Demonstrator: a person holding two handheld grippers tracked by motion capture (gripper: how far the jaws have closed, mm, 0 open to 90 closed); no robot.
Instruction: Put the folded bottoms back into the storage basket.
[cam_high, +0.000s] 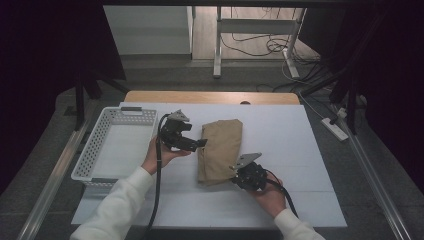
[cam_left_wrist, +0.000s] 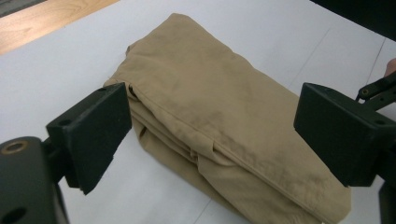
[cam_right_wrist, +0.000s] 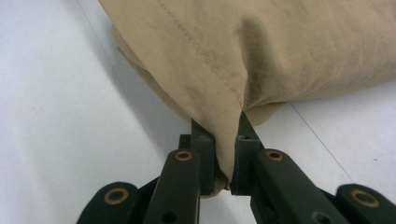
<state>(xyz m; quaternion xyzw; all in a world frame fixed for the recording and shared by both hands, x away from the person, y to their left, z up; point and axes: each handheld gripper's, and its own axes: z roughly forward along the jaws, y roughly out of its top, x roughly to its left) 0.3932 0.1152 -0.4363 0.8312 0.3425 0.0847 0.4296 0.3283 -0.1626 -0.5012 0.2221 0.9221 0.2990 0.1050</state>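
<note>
A folded tan cloth (cam_high: 219, 149) lies on the white table cover, near the middle. My left gripper (cam_high: 200, 144) is at the cloth's left edge, open, its jaws standing wide on either side of the folded stack (cam_left_wrist: 224, 116) without touching it. My right gripper (cam_high: 239, 176) sits at the cloth's near right corner and is shut on that corner; in the right gripper view the tan fabric (cam_right_wrist: 224, 70) is pinched between the two jaws at the gripper (cam_right_wrist: 225, 133) and bunches upward from there.
A white perforated basket (cam_high: 100, 131) stands empty at the left of the table. The white cover (cam_high: 300, 150) leaves a strip of wooden tabletop (cam_high: 210, 97) bare at the far edge. Table legs and cables lie on the floor beyond.
</note>
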